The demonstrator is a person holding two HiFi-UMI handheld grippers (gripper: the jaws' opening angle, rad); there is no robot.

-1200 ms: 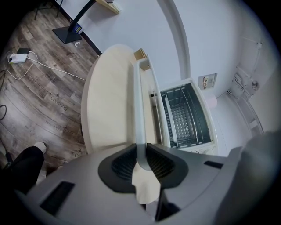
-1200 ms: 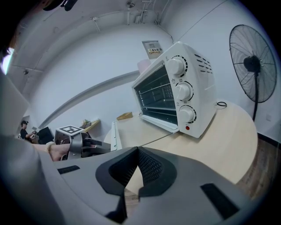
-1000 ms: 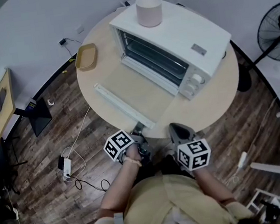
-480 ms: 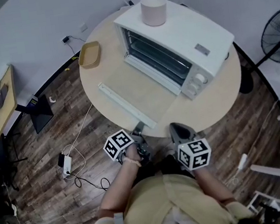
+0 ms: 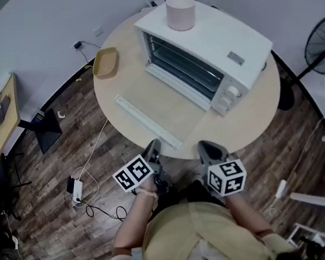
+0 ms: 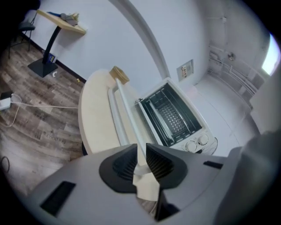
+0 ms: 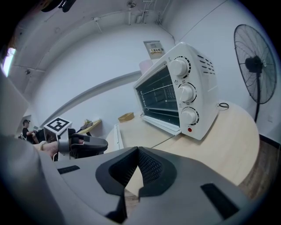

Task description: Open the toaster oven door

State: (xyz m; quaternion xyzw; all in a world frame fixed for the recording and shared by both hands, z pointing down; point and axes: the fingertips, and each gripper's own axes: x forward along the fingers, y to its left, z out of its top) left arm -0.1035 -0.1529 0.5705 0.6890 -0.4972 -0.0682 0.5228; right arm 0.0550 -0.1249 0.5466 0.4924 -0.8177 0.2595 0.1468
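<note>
hovering just off the table's near edge, the left gripper (image 5: 153, 148) has jaws a narrow slit apart, just eased closer, gripping nothing; the right gripper (image 5: 204, 148) beside it is closed and empty. beyond them the toaster oven door (image 5: 159, 97) lies flat open on the round table (image 5: 255, 114), its handle (image 5: 146, 121) nearest the grippers.
</note>
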